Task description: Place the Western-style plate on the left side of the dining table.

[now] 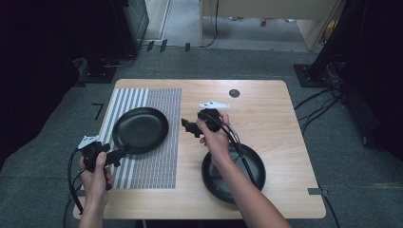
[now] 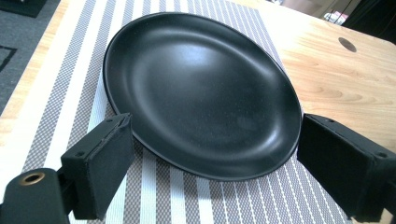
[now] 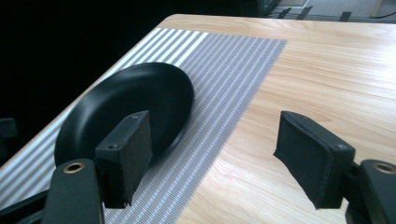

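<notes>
The wooden table (image 1: 266,118) carries a striped placemat (image 1: 157,142) on its left half, and a black plate (image 1: 140,129) lies flat on the mat, toward its far left part. A second black plate (image 1: 254,166) rests on the bare wood near the front right, partly under the right forearm. The left gripper (image 1: 116,156) sits at the near rim of the plate on the mat, its jaws spread wide on either side of that rim and, as far as its own view shows, pressing on nothing. The right gripper (image 1: 186,126) hovers just right of the same plate with its jaws likewise apart and empty. The plate looks set down and let go, so the step in hand is probably a clean withdrawal: back each gripper straight away from the rim, jaws kept wide, without nudging the plate or rucking the mat.
</notes>
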Demonstrator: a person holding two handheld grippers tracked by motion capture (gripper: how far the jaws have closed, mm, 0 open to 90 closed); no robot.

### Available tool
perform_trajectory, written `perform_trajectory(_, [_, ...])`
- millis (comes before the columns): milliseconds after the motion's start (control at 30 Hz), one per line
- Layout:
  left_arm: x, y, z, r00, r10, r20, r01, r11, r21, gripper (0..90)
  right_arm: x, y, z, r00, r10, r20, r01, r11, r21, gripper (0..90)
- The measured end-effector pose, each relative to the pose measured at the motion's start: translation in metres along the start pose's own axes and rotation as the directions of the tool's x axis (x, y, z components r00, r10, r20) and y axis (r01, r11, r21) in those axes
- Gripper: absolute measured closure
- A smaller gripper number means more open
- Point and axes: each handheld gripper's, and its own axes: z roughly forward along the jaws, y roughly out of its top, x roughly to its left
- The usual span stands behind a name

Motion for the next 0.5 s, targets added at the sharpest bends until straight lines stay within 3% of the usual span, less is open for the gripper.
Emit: perform_trajectory(500, [-0.003,-0.021,-0.016,0.9996,0.018,-0.023,-0.017,0.9996,0.023,10.8,-0.025,-0.027,-0.048,0.9995,-0.004,0.033,0.005,1.0,-0.013,25.2])
